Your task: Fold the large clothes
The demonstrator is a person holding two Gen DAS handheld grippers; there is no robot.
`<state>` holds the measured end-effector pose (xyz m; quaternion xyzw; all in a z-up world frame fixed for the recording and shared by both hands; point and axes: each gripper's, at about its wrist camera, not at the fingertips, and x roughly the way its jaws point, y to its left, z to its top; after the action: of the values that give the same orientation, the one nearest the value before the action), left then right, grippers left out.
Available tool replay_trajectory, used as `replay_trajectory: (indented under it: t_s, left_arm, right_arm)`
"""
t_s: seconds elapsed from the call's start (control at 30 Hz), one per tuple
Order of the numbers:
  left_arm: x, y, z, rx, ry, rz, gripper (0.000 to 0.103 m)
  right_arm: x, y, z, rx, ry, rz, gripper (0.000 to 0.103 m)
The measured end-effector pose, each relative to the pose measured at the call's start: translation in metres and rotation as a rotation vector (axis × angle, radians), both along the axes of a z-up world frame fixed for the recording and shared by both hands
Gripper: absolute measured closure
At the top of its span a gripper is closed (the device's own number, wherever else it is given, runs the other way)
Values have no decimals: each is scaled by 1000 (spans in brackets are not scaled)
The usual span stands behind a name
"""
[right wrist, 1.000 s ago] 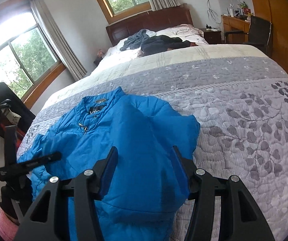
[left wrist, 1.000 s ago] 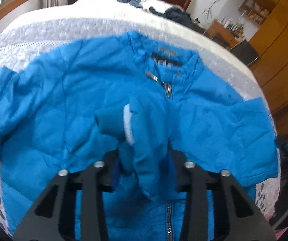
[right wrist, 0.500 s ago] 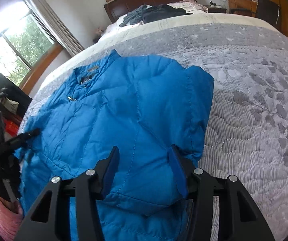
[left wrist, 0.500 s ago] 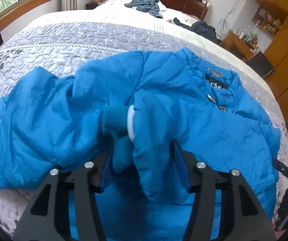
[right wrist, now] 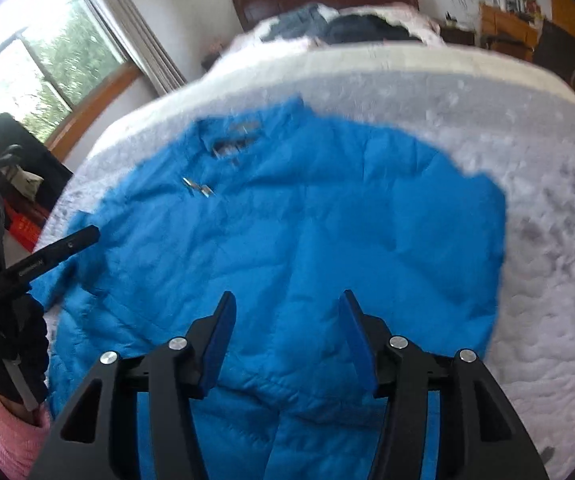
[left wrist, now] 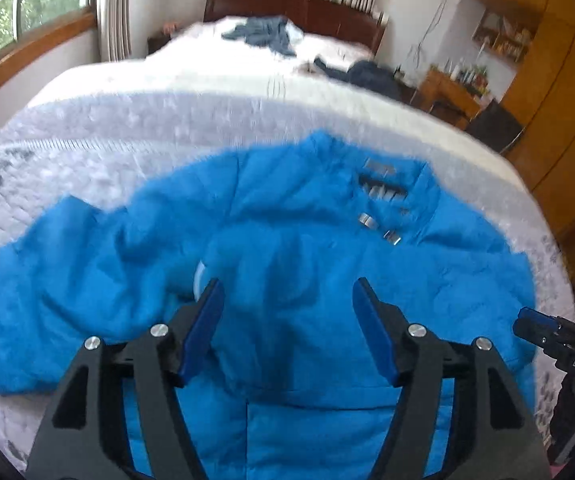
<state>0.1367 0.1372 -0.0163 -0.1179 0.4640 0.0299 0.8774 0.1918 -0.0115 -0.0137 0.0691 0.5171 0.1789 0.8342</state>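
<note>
A bright blue puffer jacket (left wrist: 319, 248) lies front-up on the bed, its collar and dark label at the far end. One sleeve is folded over the chest, and its white-lined cuff (left wrist: 198, 276) shows by my left gripper's left finger. The other end of the jacket (left wrist: 27, 292) spreads out to the left. My left gripper (left wrist: 287, 312) hovers open above the folded sleeve, holding nothing. My right gripper (right wrist: 287, 324) is open too, over the jacket (right wrist: 327, 232) near its lower right part. Each gripper shows in the other's view: the right gripper (left wrist: 551, 344) and the left gripper (right wrist: 43, 260).
A grey patterned quilt (right wrist: 547, 240) covers the bed around the jacket. Dark clothes (left wrist: 263, 34) lie near the wooden headboard. A desk and wooden wardrobe (left wrist: 559, 92) stand on the right, windows on the left. A pink sleeve (right wrist: 11, 436) holds the left gripper.
My left gripper has opened and let go of the sleeve, which now lies flat across the jacket's chest. Both views have shifted and are blurred. The right gripper stays open.
</note>
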Motion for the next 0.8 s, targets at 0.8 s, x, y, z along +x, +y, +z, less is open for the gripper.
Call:
replay_trajectory:
  t_s: [0.8]
  left_arm:
    - [-198,197,5,-105,-40,415,21]
  right_arm:
    - [-48,60,18,56,-58,217,30]
